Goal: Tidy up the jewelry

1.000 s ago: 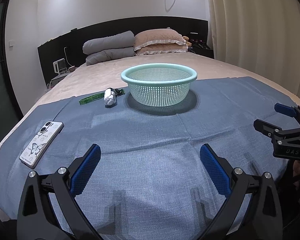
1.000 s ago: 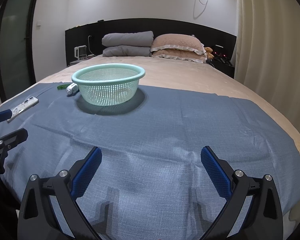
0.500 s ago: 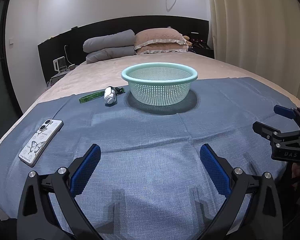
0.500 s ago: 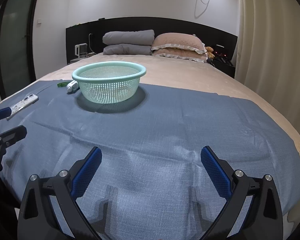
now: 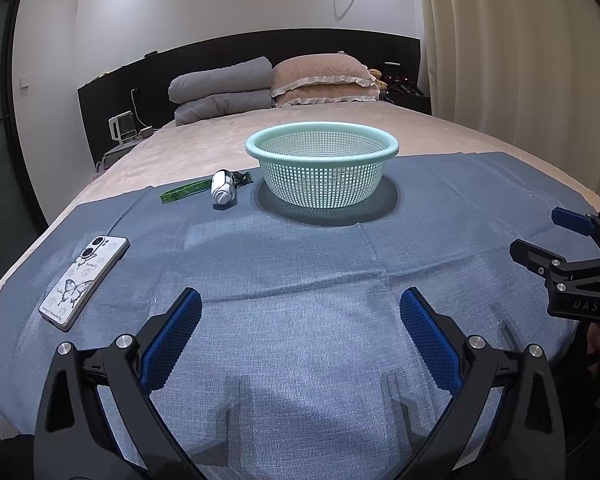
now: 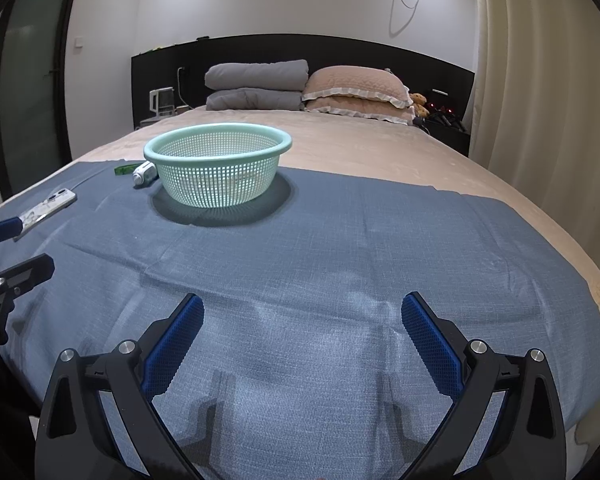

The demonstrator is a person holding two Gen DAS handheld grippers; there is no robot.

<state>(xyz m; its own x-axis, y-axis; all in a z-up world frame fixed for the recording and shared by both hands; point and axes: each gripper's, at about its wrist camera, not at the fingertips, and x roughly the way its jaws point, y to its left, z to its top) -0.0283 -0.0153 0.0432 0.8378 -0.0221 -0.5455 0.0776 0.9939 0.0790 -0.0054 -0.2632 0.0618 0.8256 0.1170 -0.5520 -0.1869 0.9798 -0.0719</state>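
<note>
A mint-green perforated basket [image 5: 322, 164] stands on a blue cloth [image 5: 300, 280] spread over the bed; it also shows in the right wrist view [image 6: 218, 170]. Left of it lie a white watch-like piece [image 5: 223, 189] and a green strap [image 5: 186, 192], which also show in the right wrist view as the white piece [image 6: 145, 173] and strap [image 6: 125, 169]. My left gripper [image 5: 300, 320] is open and empty above the cloth's near part. My right gripper [image 6: 302, 328] is open and empty, to the right of the left one.
A phone in a butterfly case [image 5: 85, 280] lies on the cloth at the left. Pillows and folded grey quilts [image 5: 268, 84] sit at the headboard. A curtain [image 5: 520, 60] hangs on the right. The right gripper shows at the left view's edge [image 5: 548, 236].
Both grippers have shifted slightly; the basket and phone sit a little differently in the views. Both stay open and empty.
</note>
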